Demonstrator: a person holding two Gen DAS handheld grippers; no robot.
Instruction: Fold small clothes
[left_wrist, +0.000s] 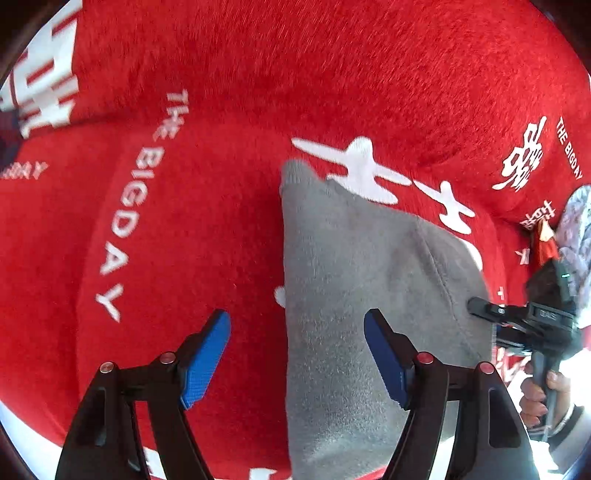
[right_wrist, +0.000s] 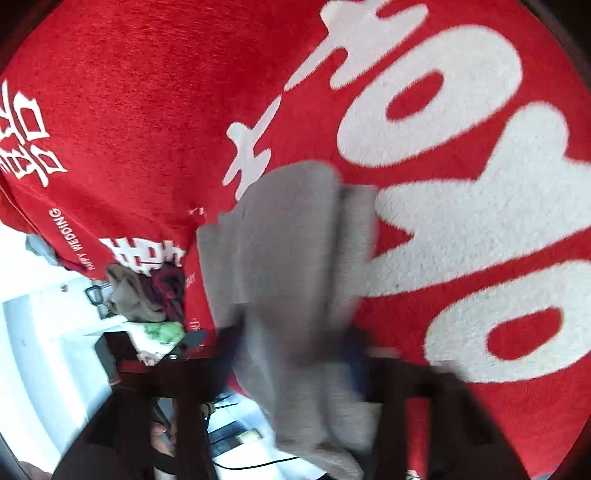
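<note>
Left wrist view: set close above the red blanket (left_wrist: 221, 74), aimed steeply down along its own jaws; the grey garment (left_wrist: 351, 277) is seen right of centre. Right wrist view: set lower and nearer the grey garment (right_wrist: 288, 258), angled across it, blurred. Shared: garment and blanket lettering.

We're looking at a fuzzy red blanket (left_wrist: 258, 74) with plush white lettering, and a matt grey fleece garment (left_wrist: 351, 277), soft and slightly nubby. The left gripper's (left_wrist: 297, 354) pads look like textured blue rubber on matt black plastic.
</note>
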